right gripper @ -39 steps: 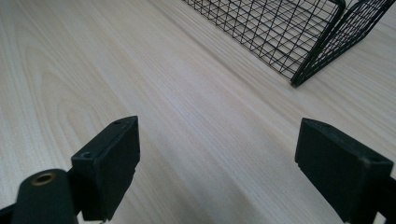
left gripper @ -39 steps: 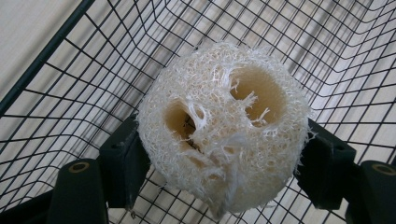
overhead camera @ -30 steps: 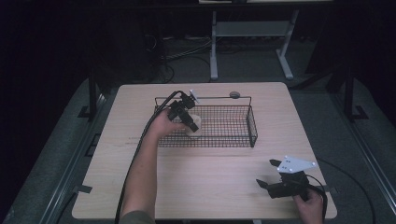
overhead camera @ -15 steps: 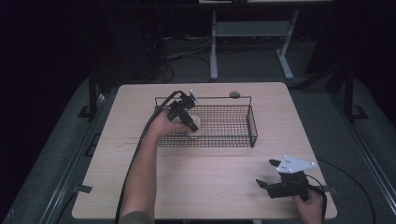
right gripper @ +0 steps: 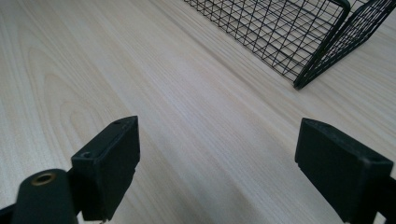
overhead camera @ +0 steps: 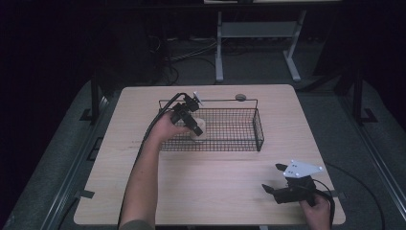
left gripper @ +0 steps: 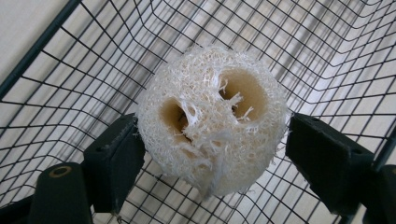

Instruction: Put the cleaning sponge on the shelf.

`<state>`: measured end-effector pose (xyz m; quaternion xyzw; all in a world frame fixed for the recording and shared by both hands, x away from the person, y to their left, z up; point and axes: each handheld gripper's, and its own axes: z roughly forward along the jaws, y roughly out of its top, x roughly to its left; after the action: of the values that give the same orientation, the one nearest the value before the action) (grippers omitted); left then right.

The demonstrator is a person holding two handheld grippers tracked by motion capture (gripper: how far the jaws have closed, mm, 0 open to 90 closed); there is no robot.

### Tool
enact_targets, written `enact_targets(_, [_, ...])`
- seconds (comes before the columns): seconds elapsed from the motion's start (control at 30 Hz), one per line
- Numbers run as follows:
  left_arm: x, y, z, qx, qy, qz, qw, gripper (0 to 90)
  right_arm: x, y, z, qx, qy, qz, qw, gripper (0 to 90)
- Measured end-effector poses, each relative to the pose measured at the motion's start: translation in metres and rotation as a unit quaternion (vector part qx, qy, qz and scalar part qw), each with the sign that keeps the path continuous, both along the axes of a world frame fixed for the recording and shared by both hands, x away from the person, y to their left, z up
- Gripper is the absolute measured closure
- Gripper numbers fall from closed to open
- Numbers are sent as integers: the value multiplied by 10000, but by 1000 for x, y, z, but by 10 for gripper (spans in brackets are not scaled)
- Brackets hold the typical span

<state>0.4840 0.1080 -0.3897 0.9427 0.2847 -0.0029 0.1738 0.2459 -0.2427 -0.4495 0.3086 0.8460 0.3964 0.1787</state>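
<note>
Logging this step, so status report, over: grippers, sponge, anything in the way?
Left gripper jaws around loofah sponge inside wire basket. Right gripper open, empty, over the table. Nothing in the way.

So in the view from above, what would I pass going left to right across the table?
The person's left forearm → left gripper holding a loofah sponge at the wire basket's left end → the basket's right end wall → right gripper, fingers apart, above the table.

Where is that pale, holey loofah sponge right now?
In the high view, the pale round loofah sponge sits inside the black wire basket at its left end, between the left gripper jaws.
</note>
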Motion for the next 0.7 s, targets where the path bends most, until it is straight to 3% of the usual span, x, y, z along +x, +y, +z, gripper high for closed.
enact_targets(0.7, [-10,10,15,14,-165,-36,9999,190,-1,-1,-1,13,34,7,10000,135])
